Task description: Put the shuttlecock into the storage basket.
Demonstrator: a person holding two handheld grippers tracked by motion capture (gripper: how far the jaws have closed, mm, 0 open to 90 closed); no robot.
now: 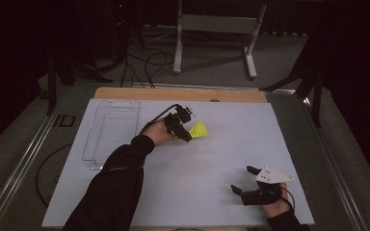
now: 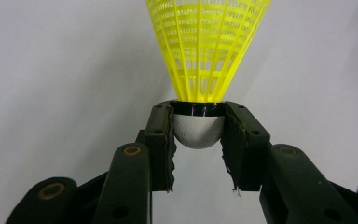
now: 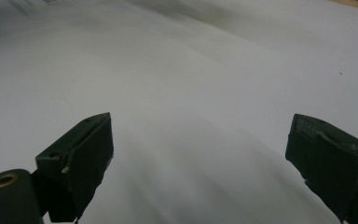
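One yellow shuttlecock (image 2: 208,51), clamped by its cork in the left hand-held gripper (image 2: 198,135), points skirt-first away along the jaws

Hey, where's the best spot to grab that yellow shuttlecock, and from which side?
Grip the shuttlecock by its rounded white cork, coming from the cork end along its axis, as the left gripper does now. The cork is solid and narrow enough to sit between the pads; the flared yellow mesh skirt looks thin and would likely crush.
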